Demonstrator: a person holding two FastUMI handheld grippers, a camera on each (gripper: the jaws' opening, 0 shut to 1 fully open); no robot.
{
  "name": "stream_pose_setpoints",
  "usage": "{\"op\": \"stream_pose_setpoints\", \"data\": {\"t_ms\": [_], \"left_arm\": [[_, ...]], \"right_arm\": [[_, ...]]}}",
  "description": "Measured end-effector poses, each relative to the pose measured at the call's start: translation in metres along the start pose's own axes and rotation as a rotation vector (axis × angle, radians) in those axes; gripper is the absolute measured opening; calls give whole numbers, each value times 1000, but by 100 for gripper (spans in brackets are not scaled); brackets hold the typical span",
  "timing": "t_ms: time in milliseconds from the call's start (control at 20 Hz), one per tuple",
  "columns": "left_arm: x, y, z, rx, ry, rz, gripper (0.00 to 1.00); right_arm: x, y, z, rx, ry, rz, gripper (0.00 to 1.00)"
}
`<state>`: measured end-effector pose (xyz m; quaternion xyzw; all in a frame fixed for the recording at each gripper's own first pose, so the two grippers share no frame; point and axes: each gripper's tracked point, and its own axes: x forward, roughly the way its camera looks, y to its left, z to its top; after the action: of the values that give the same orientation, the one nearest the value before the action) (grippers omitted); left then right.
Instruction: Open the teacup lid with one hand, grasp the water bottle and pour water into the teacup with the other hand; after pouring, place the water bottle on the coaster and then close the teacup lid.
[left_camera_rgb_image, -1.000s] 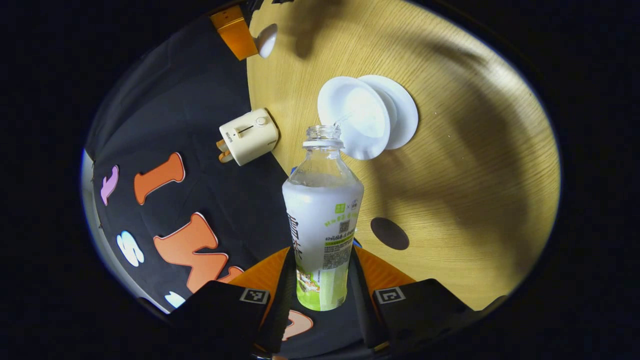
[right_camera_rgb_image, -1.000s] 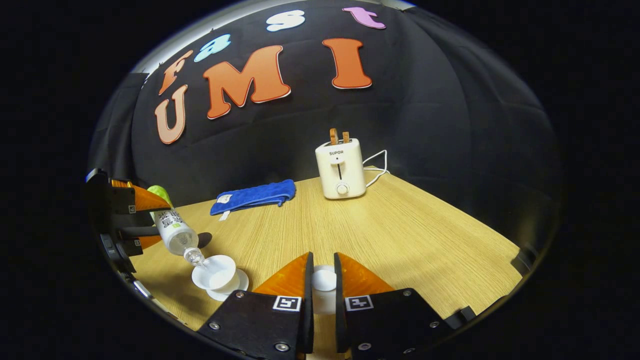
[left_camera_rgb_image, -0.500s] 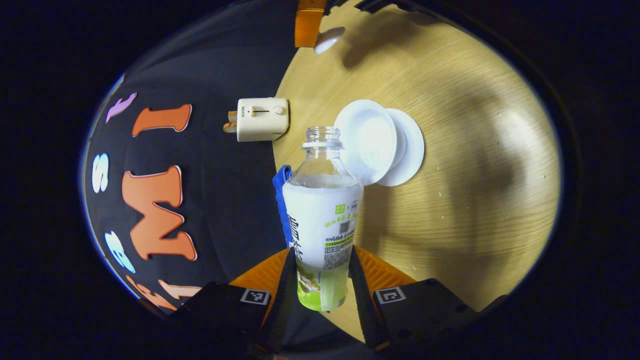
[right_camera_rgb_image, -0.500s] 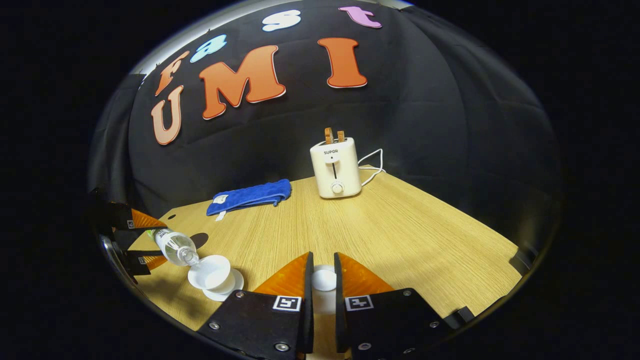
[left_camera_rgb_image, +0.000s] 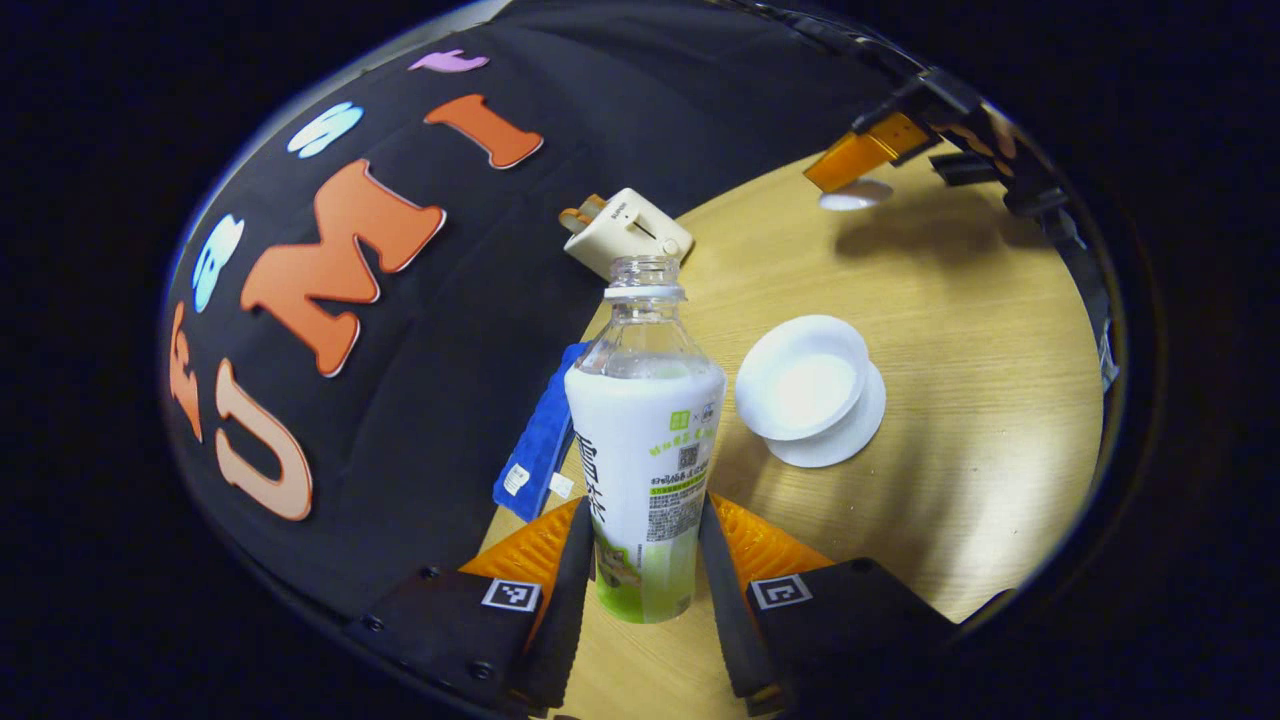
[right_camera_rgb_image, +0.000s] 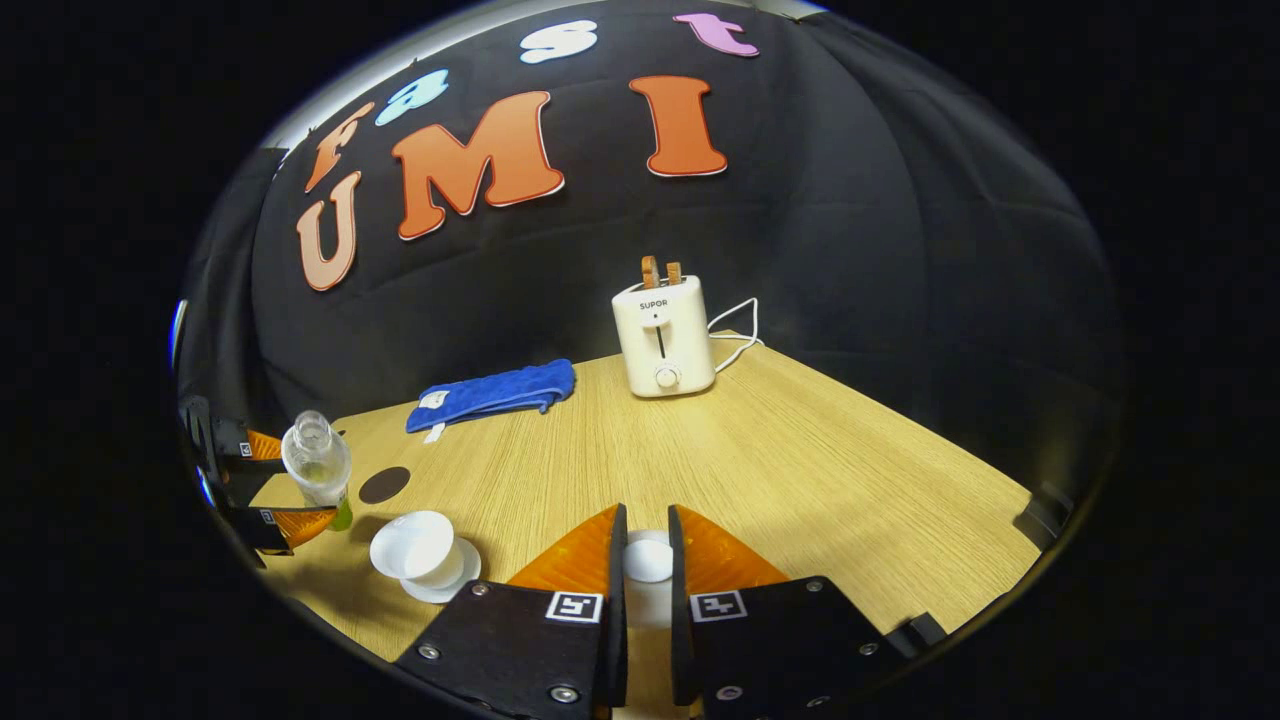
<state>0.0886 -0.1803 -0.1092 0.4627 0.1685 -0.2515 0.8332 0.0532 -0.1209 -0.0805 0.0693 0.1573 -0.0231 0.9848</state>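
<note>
Left gripper (left_camera_rgb_image: 645, 560) clamps water bottle (left_camera_rgb_image: 645, 440) low on body, clear of teacup (right_camera_rgb_image: 415, 545); right gripper (right_camera_rgb_image: 647, 565) pinches teacup lid (right_camera_rgb_image: 648, 560); next: lower bottle upright onto dark coaster (right_camera_rgb_image: 384, 485) just behind cup, settle base flat before release.

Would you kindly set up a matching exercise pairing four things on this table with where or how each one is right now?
Things:
1. bottle
2. lid
3. coaster
4. towel

States:
A. lying flat near the back wall
B. bare on the table, nothing on it
C. gripped in the right claw
D. uncapped, gripped in the left claw

Pairs: 1-D, 2-C, 3-B, 4-A
</note>
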Motion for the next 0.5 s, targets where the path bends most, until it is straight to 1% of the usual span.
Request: {"op": "stream_pose_setpoints", "data": {"t_ms": [100,150,200,300,350,500], "left_arm": [[3,3,0,-152,-31,0,62],[2,7,1,-234,-46,5,58],[1,14,2,-318,-67,20,62],[-5,40,5,-485,-118,74,62],[-5,57,1,-566,-140,103,58],[2,93,-14,-788,-159,125,58]], "right_arm": [[1,5,-2,-10,5,9,17],[1,7,-2,-12,7,13,17],[1,9,-3,-14,9,16,17],[2,10,-4,-17,14,19,17],[2,9,-5,-16,17,19,17],[3,7,-5,-9,17,16,17]]}}
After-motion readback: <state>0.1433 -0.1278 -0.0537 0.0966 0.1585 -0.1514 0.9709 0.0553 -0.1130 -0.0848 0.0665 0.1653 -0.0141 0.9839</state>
